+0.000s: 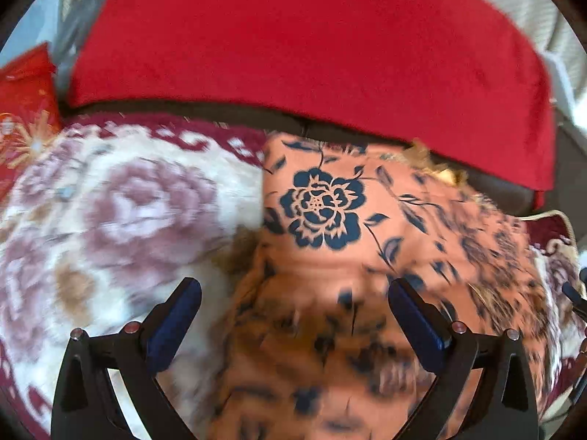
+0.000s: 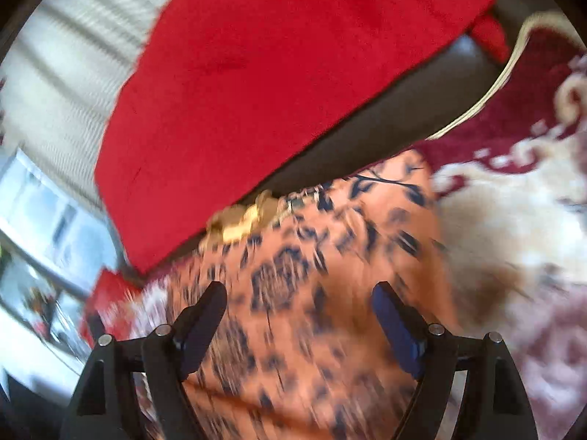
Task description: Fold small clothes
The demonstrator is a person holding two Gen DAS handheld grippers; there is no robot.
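An orange garment (image 1: 330, 220) printed with dark blue flowers lies folded on a cream and maroon floral rug (image 1: 110, 201). My left gripper (image 1: 293, 286) hovers over its near left part, jaws wide apart and empty. The same garment (image 2: 301, 275) fills the middle of the right wrist view, with a gold trim (image 2: 242, 220) at its far edge. There my right gripper (image 2: 299, 289) is open above the cloth, nothing pinched between its blue pads. The near cloth is blurred in both views.
A large red cloth (image 1: 312, 44) drapes over a dark sofa edge (image 1: 256, 113) just beyond the garment. A red patterned cushion (image 1: 25, 88) sits far left. Pale blinds and a window (image 2: 55, 110) lie to the left in the right wrist view. The rug (image 2: 513, 201) extends right.
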